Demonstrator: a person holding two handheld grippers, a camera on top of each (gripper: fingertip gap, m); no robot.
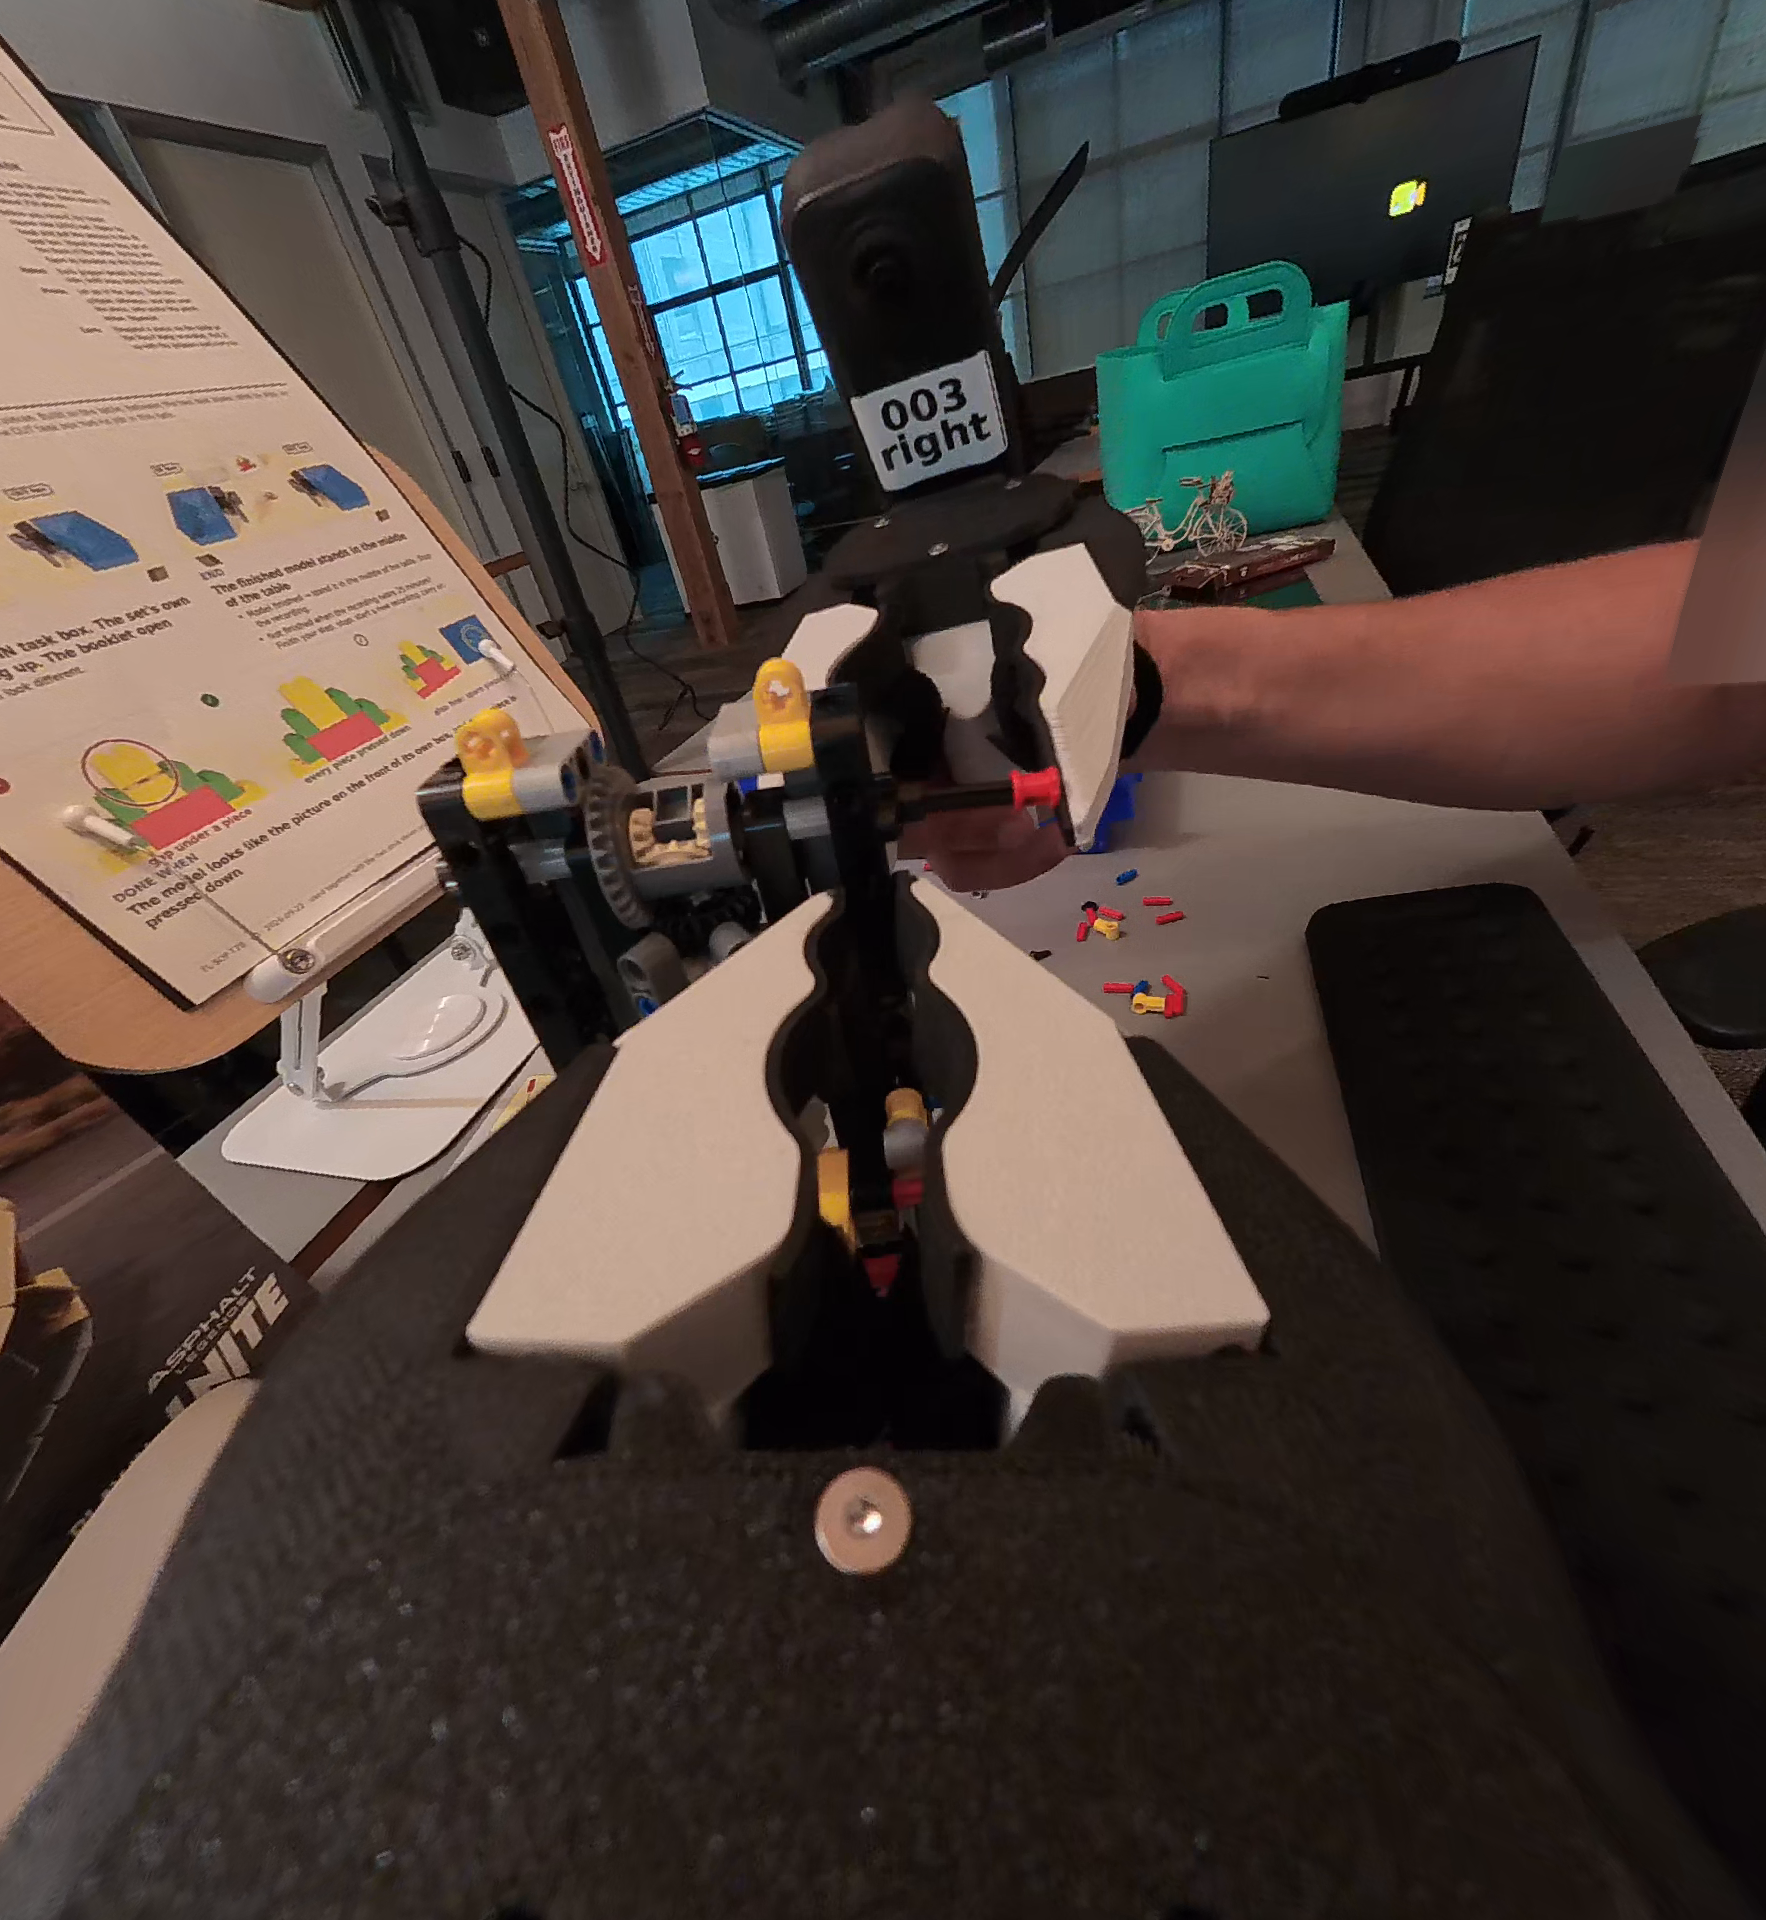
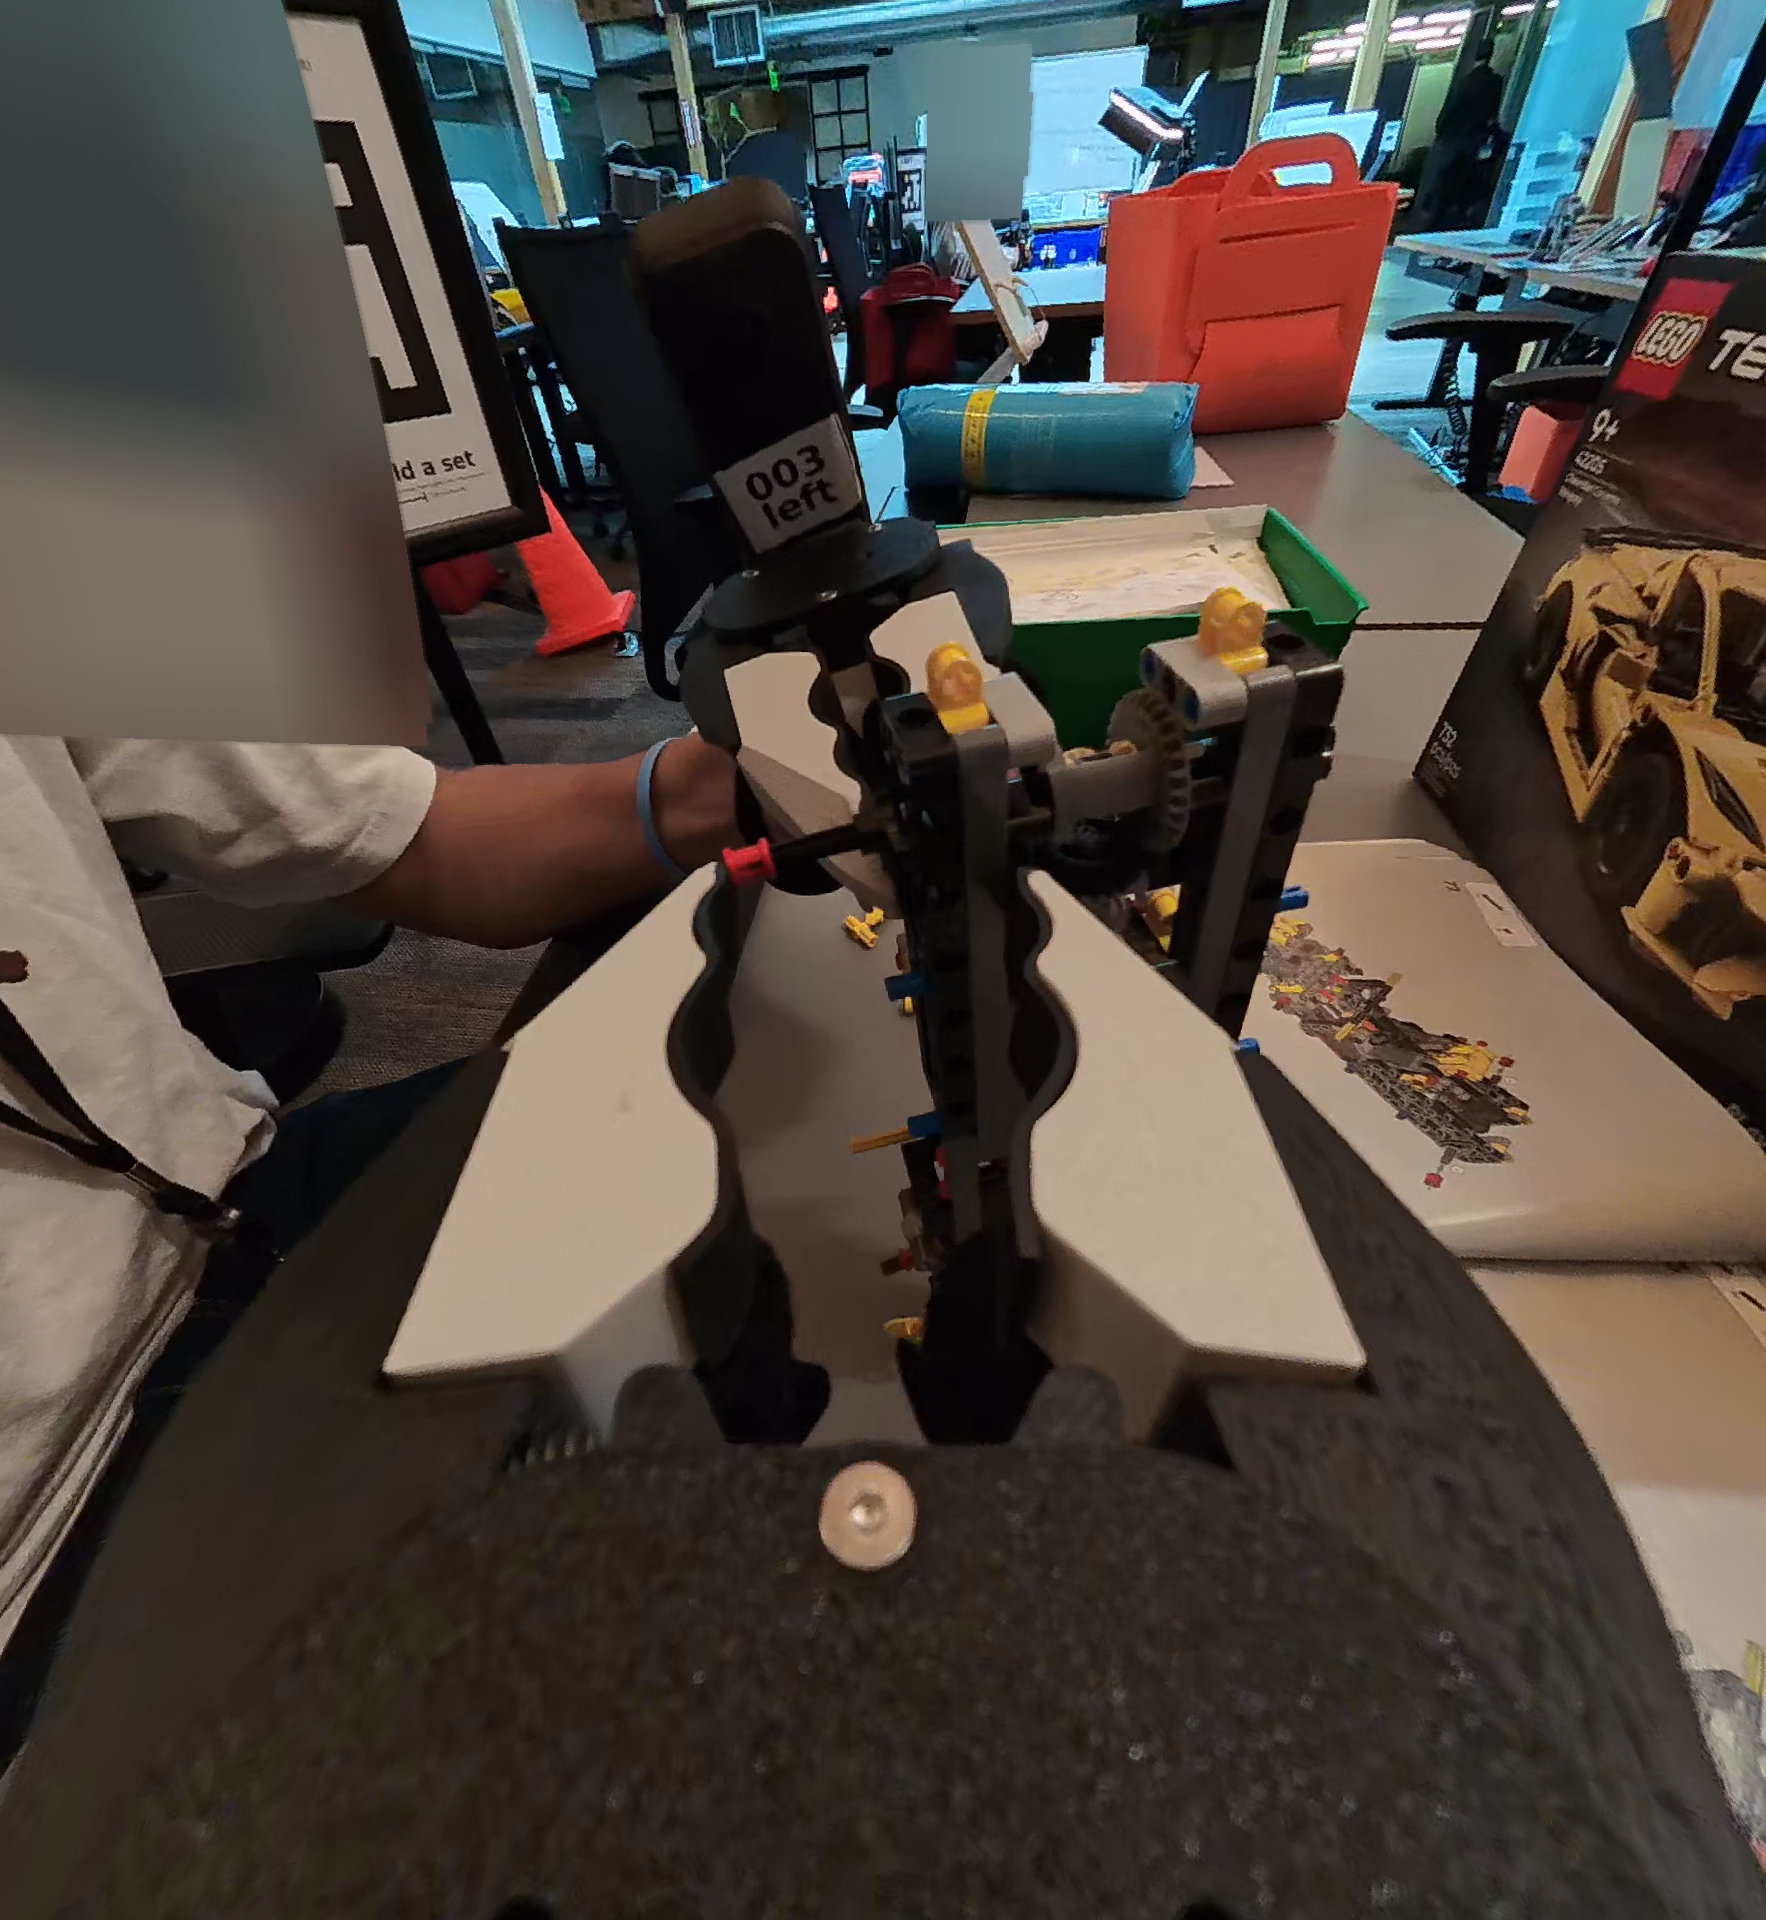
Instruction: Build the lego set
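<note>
A half-built Lego frame point(image 1: 650, 821) of black and grey beams, with a grey gear and yellow connectors on top, is held above the grey table. My left gripper point(image 1: 871, 904) is shut on one of its upright black beams. A black axle with a red bush point(image 1: 1033, 790) sticks out sideways from that beam. My right gripper point(image 2: 874, 883) faces the left one, jaws apart, straddling the same beam point(image 2: 972, 831). The beam lies against its right finger, and the red bush point(image 2: 746, 862) sits at its left fingertip. The left gripper also shows in the right wrist view point(image 2: 863, 665).
A printed instruction board point(image 1: 131, 520) stands on the left. Small loose red, blue and yellow pieces point(image 1: 1128, 945) lie on the table beside a black mat point(image 1: 1585, 1195). The Lego box point(image 2: 1689, 675), open booklet point(image 2: 1430, 1039) and green tray point(image 2: 1170, 644) lie beyond the frame. The tips of both grippers are at nearly the same place.
</note>
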